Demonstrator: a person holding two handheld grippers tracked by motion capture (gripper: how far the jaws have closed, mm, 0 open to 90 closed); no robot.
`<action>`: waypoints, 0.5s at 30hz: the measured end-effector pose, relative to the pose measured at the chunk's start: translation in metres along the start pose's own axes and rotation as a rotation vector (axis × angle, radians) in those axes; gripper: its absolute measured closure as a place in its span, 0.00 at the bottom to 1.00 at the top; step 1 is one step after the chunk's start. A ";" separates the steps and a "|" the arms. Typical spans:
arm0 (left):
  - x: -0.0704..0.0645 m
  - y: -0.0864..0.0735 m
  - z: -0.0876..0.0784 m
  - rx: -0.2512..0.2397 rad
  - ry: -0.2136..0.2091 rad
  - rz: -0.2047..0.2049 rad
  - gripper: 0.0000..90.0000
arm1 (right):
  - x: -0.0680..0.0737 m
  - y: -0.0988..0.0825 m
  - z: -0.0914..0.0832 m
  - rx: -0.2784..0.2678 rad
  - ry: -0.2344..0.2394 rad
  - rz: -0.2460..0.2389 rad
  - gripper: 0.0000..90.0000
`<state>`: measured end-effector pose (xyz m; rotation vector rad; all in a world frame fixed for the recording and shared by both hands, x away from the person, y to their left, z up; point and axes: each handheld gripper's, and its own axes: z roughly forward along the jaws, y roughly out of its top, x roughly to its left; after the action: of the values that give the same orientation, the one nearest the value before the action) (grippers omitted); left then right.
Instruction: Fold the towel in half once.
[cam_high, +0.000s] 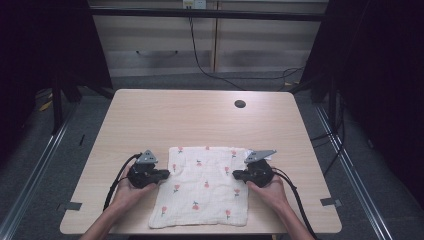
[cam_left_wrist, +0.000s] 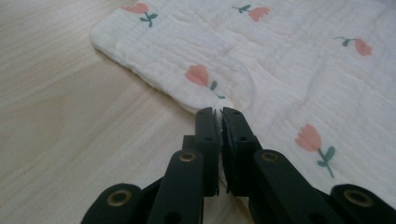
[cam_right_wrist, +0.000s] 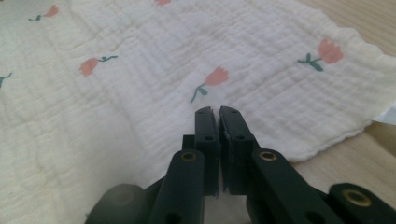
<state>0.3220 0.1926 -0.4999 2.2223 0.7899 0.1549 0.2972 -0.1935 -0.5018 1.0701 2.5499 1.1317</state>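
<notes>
A white cloth (cam_high: 202, 187) printed with pink flowers lies flat at the table's (cam_high: 200, 117) near edge. The left tongs (cam_left_wrist: 218, 111) are pinched on its left edge; the right tongs (cam_right_wrist: 215, 110) are closed at its right edge, any fabric between them hard to make out.

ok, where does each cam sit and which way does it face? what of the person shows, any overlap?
High view: above the person's side, looking forward and down on the table; both forearms, left gripper and right gripper show.
Left gripper view: rides the left gripper, looking along its shut jaws at the cloth edge.
Right gripper view: rides the right gripper, looking along its shut jaws across the cloth.
Shared: all three see the tulip-print cloth on the wooden table.
</notes>
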 end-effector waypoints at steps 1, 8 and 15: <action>0.001 0.000 0.000 0.002 -0.001 -0.006 0.95 | -0.001 0.001 0.000 -0.005 -0.008 -0.001 0.90; 0.008 0.005 0.003 -0.007 -0.012 -0.018 0.93 | -0.053 0.025 -0.007 -0.103 -0.135 0.089 0.92; 0.014 0.006 -0.007 -0.067 -0.013 -0.052 0.87 | -0.083 0.035 0.011 -0.077 -0.187 0.114 0.83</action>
<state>0.3333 0.2021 -0.4929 2.1358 0.8232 0.1389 0.3821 -0.2263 -0.4962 1.2522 2.3103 1.0899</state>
